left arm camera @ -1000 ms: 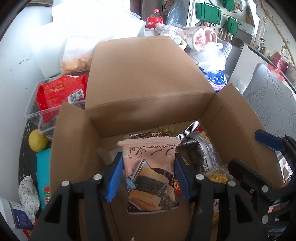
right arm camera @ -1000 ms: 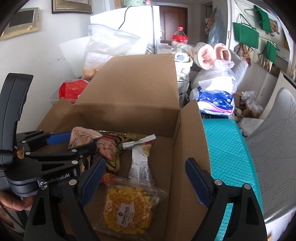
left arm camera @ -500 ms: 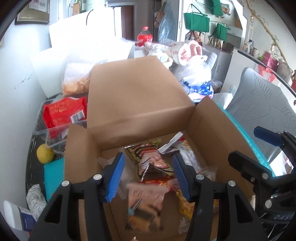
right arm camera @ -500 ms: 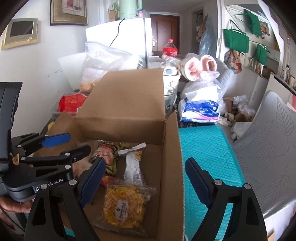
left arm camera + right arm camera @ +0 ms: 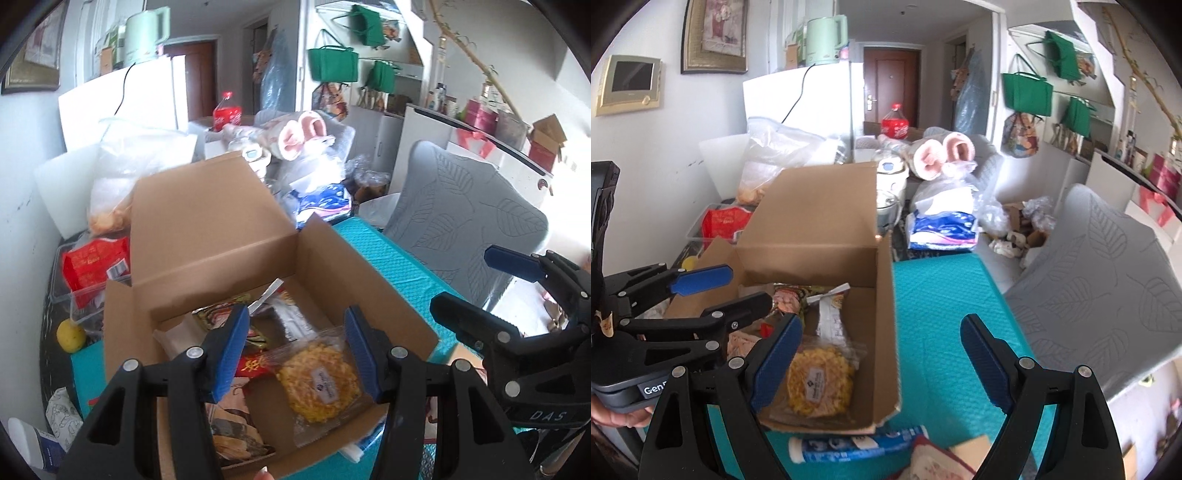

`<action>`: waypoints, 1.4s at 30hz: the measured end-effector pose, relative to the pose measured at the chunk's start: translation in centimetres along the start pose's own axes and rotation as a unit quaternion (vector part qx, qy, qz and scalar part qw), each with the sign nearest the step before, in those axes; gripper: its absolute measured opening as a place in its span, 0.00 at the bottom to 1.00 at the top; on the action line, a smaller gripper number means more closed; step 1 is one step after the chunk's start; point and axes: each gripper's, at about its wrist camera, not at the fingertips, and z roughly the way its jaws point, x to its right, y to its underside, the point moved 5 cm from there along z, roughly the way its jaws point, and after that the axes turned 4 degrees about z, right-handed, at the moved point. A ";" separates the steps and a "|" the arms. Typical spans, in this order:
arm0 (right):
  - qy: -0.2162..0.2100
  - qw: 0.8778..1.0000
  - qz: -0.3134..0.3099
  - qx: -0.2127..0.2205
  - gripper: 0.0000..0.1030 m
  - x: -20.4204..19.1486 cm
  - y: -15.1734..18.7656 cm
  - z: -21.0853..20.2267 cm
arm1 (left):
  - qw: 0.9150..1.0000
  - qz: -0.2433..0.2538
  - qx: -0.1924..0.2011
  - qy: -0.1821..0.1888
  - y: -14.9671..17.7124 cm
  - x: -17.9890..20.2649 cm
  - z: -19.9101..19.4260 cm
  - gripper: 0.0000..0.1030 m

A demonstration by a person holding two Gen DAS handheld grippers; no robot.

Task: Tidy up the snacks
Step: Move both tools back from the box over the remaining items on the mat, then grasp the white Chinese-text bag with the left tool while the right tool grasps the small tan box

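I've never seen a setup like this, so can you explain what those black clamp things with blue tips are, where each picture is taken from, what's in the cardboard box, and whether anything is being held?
Those are two hand-held grippers, tools a person squeezes, each carrying a wide-angle camera that looks along its two blue-padded fingers. One picture comes from the left gripper, with the other tool visible at its right edge; the other comes from the right gripper, with the left tool at its left edge.

Both look down at an open cardboard box on a teal mat. In the box lie snack packets, among them a clear bag of yellow snacks and a pink packet. A blue-and-white tube lies outside the box, on the mat.

Both grippers are open and empty. Nothing is being held.
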 end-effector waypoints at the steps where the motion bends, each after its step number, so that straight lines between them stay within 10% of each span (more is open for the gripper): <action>1: 0.005 1.000 0.003 0.003 0.86 0.3 0.2 -0.6 | 1.000 0.006 0.007 0.005 -0.1 0.5 -0.4 0.52; 21: 0.126 0.988 0.083 0.028 0.86 6.7 5.8 -10.5 | 0.989 0.085 0.051 0.113 1.0 9.6 -5.0 0.52; 42: 0.120 0.985 0.123 -0.003 0.86 10.3 12.7 -11.9 | 0.977 0.110 -0.001 0.182 4.4 16.5 -3.1 0.52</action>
